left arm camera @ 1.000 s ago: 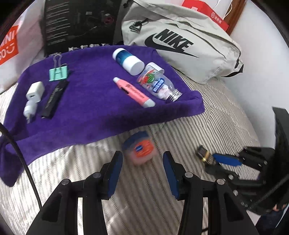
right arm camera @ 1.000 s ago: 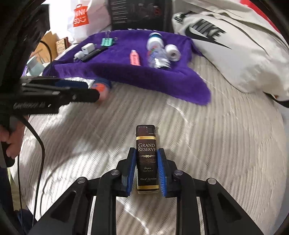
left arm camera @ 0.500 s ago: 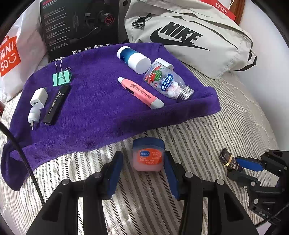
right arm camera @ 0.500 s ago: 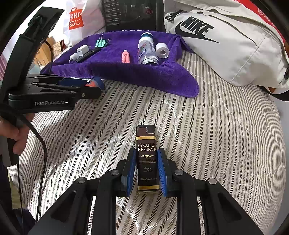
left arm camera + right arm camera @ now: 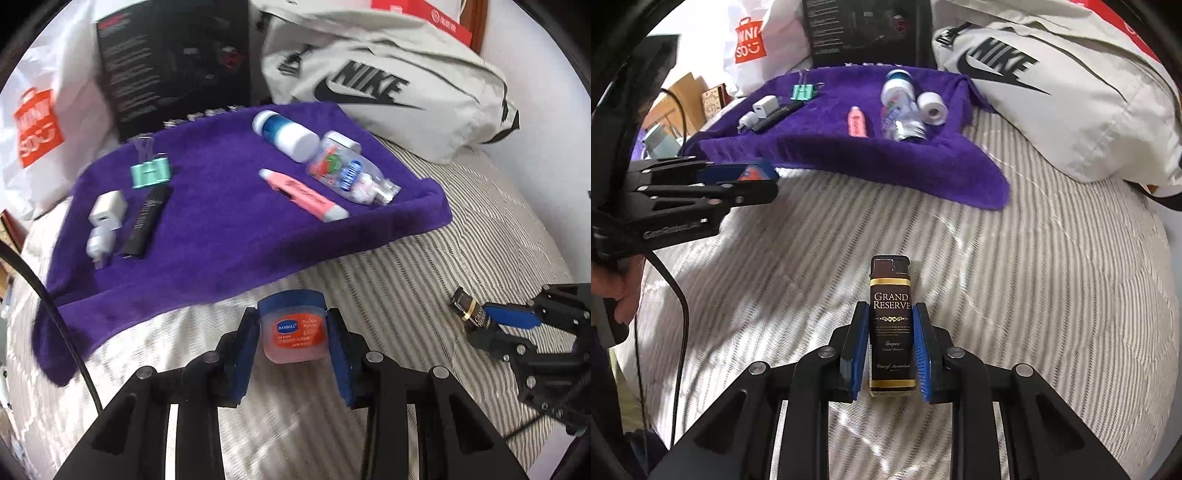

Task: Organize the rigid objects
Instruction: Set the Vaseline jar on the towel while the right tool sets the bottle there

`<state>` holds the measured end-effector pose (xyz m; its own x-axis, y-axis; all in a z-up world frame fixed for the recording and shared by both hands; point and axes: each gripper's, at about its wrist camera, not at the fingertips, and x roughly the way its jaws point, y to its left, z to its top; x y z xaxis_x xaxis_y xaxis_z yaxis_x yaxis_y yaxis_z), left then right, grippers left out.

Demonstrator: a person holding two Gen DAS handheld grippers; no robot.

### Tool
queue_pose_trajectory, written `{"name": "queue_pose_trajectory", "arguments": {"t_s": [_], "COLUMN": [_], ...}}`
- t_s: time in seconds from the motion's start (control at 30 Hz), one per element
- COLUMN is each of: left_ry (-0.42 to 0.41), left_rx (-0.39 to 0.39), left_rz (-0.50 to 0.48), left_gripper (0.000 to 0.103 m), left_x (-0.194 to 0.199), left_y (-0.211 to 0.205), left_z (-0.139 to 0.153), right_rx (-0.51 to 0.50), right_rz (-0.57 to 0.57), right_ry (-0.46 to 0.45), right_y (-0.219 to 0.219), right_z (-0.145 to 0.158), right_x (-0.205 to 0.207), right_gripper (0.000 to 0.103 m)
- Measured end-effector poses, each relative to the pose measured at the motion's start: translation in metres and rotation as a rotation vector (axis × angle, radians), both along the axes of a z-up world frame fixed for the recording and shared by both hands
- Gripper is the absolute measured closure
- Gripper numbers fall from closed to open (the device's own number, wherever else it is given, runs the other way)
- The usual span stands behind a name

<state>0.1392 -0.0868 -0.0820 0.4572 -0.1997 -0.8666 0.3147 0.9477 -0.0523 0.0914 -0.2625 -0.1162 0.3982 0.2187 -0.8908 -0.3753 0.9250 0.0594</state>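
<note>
My left gripper (image 5: 292, 325) is shut on a small pink jelly jar (image 5: 292, 334) with a blue lid, held just in front of the purple towel (image 5: 229, 236). My right gripper (image 5: 889, 321) is shut on a dark Grand Reserve lighter (image 5: 890, 321) above the striped bedding. On the towel lie a teal binder clip (image 5: 150, 173), a white charger (image 5: 108, 210), a white plug (image 5: 99, 248), a black stick (image 5: 146, 221), a pink marker (image 5: 304, 195), a clear candy bottle (image 5: 349, 173) and a blue-and-white bottle (image 5: 286, 134). The right gripper (image 5: 480, 317) shows at the left view's right edge.
A grey Nike bag (image 5: 388, 85) lies behind the towel on the right, a black box (image 5: 173, 59) stands behind it, and a white shopping bag (image 5: 37, 125) sits at the left. A hand (image 5: 617, 295) and a black cable (image 5: 679, 288) are at the right view's left edge.
My left gripper has closed onto the jelly jar, which stood loose between open fingers a second ago. The right gripper keeps its hold on the lighter; both cameras have shifted slightly.
</note>
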Motion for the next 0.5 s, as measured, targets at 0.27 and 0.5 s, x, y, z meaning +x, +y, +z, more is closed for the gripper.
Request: {"name": "queue_pose_trajectory", "arguments": {"t_s": [0.27,0.5], "left_ry": [-0.013,-0.006], "left_rx": [-0.033,-0.070], "left_rz": [0.075,0.145], "left_gripper": [0.068,0.068], "left_x": [-0.017,-0.019], "left_y": [0.055,0.093], "left_z": [0.011,0.010], "right_rx": [0.018,0.037], "right_rz": [0.071,0.098], "right_ry": [-0.029,-0.024], "right_y": [0.035,0.051], "right_z": [0.016,0.022], "right_x": [0.005,0.016], "right_gripper": [0.079,0.079]}}
